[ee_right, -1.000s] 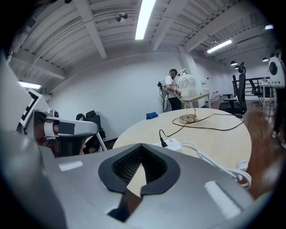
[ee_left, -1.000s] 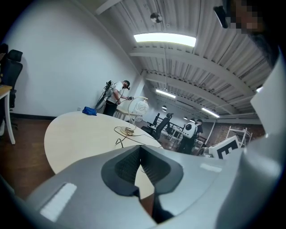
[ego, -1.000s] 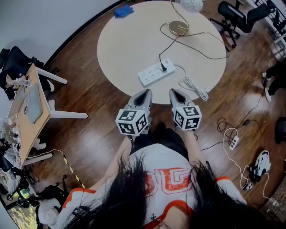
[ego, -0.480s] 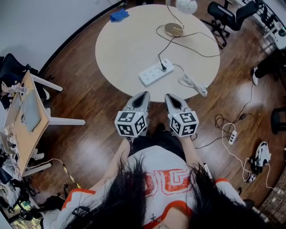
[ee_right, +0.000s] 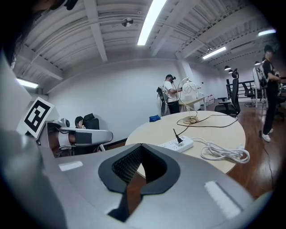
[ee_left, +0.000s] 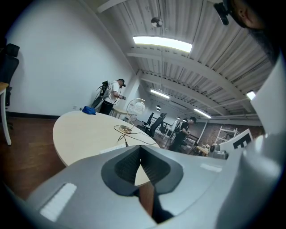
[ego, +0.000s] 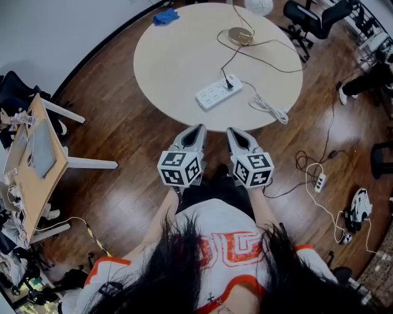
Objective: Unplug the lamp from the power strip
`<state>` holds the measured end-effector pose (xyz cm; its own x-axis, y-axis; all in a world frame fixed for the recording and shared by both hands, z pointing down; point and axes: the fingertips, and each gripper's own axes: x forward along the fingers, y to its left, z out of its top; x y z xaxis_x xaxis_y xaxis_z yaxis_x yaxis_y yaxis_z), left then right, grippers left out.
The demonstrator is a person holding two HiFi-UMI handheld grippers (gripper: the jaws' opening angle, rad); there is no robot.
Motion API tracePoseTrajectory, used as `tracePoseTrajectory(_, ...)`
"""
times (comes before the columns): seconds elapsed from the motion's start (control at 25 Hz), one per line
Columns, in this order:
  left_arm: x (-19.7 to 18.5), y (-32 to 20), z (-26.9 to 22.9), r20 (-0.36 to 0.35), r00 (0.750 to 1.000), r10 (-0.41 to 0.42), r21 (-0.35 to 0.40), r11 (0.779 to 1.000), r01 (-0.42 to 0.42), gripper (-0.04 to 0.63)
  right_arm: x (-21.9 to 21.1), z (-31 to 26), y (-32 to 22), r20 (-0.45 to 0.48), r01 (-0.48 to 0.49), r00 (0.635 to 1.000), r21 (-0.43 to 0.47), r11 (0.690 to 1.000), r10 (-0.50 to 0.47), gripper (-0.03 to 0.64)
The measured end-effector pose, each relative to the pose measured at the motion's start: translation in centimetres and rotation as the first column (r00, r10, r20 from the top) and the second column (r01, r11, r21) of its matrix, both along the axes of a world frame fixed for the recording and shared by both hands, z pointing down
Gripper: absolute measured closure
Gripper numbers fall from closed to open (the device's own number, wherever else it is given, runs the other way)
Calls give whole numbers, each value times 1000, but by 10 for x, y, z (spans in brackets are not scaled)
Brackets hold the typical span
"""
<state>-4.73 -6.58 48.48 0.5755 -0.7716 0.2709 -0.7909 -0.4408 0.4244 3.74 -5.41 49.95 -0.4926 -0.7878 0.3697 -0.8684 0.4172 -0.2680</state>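
A white power strip [ego: 219, 92] lies on the round table [ego: 172, 61], also shown as the power strip [ee_right: 178, 144] in the right gripper view. A black plug [ego: 229, 84] sits in its far end. The plug's dark cord runs to the lamp's gold base [ego: 241, 35] under a white shade [ego: 259, 6]. My left gripper [ego: 195, 132] and right gripper [ego: 236, 135] hover side by side just short of the table's near edge. Both are shut with nothing between the pads. In the gripper views the left gripper [ee_left: 140, 150] and right gripper [ee_right: 140, 147] point at the table.
The strip's own white cord lies coiled [ego: 268, 107] at the table's right edge. A blue cloth [ego: 167, 16] sits at the far side. Office chairs [ego: 310, 18] stand behind the table, a wooden desk [ego: 34, 165] on the left. Cables and another power strip [ego: 319, 181] lie on the floor at right.
The head view has shifted slightly, so the table sits a little further up. Both grippers stay shut and side by side before the table's edge.
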Motion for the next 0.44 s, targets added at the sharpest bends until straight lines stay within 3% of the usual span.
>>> tracePoseTrajectory(0.44, -10, 10, 0, -8, 1000, 13, 2, 1000, -13, 595, -11, -1, 10, -13, -15, 1000, 4, 1000, 15, 617)
